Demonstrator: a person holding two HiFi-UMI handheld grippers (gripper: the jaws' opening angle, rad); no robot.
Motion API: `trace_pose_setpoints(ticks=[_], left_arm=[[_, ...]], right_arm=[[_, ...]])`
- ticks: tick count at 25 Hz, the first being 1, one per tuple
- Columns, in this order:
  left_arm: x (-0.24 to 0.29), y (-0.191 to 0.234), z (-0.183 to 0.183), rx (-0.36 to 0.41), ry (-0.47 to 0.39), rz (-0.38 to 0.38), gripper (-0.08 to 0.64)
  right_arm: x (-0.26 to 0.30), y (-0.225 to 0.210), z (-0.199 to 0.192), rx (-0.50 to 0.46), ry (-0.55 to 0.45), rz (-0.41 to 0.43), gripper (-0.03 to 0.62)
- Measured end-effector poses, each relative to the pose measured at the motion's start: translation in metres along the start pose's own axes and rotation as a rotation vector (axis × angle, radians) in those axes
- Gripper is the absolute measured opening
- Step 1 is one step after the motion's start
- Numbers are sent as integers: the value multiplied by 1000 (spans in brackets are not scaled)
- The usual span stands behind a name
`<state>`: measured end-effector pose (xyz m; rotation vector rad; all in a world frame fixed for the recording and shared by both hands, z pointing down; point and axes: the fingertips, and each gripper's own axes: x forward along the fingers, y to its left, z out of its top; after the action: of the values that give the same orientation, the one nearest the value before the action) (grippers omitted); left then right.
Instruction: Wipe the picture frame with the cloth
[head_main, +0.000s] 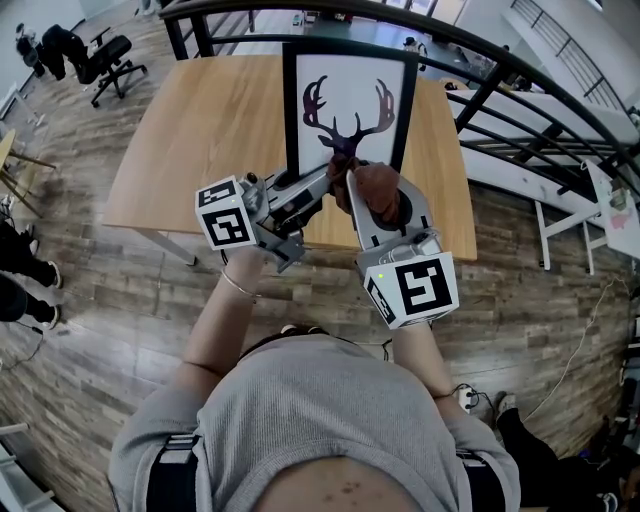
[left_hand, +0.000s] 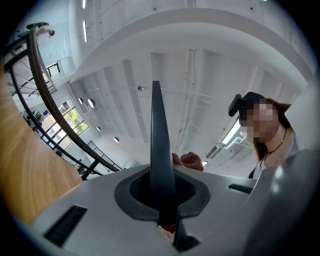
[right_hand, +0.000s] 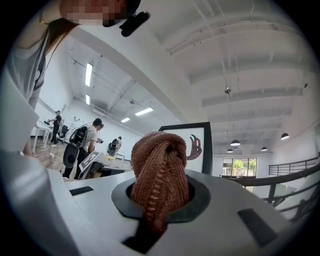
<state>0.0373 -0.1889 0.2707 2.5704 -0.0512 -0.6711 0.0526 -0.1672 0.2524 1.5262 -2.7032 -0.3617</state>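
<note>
Right gripper (head_main: 360, 185), close under the head camera, has its jaws clamped on the bunched brown cloth (right_hand: 162, 170). Left gripper (head_main: 325, 178) has its jaws narrow, pinching the dark lower edge of the picture frame (head_main: 350, 100). Frame stands on the wooden table (head_main: 210, 130), deer print facing the person, cloth just beside its lower border.

The upright picture frame (head_main: 346, 85) stands just ahead of both tools and blocks that way, with the black railing (head_main: 478, 100) beyond it. The left tool (head_main: 333, 170) and right tool (head_main: 372, 200), the latter bulked by a bunched cloth (head_main: 381, 185), crowd nearly together. Left of the left tool the table (head_main: 200, 130) lies wide and bare, while right of the right tool there is only a narrow strip.
</note>
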Motion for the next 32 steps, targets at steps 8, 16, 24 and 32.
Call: trace_pose_setpoints(ticks=[8, 16, 24, 32], left_arm=[[-1, 3, 0, 13, 3, 13, 29], [0, 9, -3, 8, -12, 9, 28], [0, 11, -3, 17, -10, 8, 28], [1, 4, -5, 36, 1, 23, 28]], right_arm=[[-7, 9, -13, 19, 2, 27, 46], [-11, 14, -27, 7, 15, 61, 46], [-20, 19, -42, 58, 80, 124, 46], [-48, -13, 11, -1, -30, 75, 46]])
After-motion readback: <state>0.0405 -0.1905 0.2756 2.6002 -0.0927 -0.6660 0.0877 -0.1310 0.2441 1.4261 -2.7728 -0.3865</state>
